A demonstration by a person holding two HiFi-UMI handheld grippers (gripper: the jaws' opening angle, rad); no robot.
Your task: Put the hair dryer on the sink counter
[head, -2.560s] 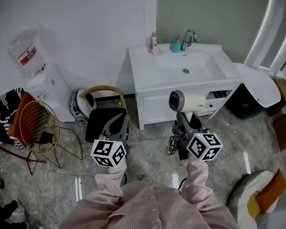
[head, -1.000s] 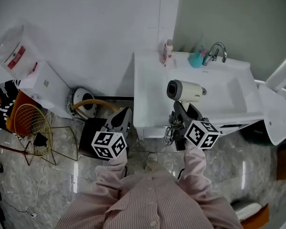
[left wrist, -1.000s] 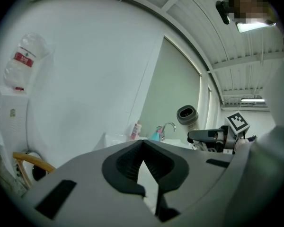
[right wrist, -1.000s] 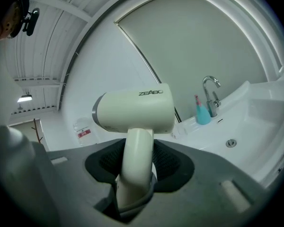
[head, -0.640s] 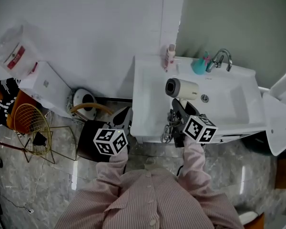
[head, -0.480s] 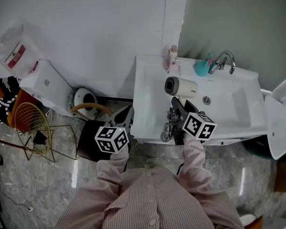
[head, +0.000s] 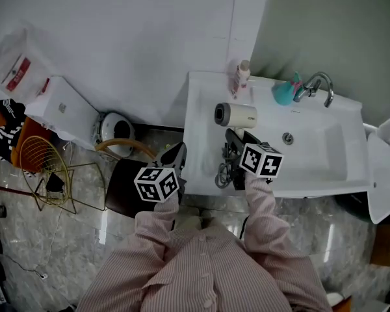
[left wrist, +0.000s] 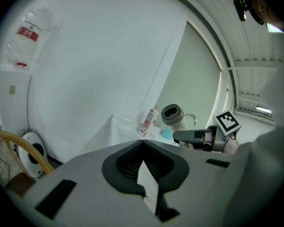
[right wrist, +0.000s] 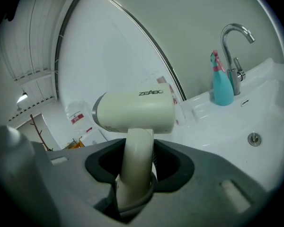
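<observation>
My right gripper is shut on the handle of a cream hair dryer, whose barrel lies crosswise over the left part of the white sink counter. Whether it touches the counter I cannot tell. In the right gripper view the handle stands between the jaws under the barrel. The coiled cord hangs by the gripper. My left gripper is shut and empty, held left of the counter's front corner. The left gripper view shows the hair dryer ahead of the right gripper.
A pink bottle, a teal bottle and a faucet stand along the counter's back edge, with the basin drain to the right. On the floor at left are a black stool, a wire fan and a water dispenser.
The person has stepped up to the sink. Both grippers have moved forward and down, and the hair dryer has shifted from over the basin to over the counter's left part.
</observation>
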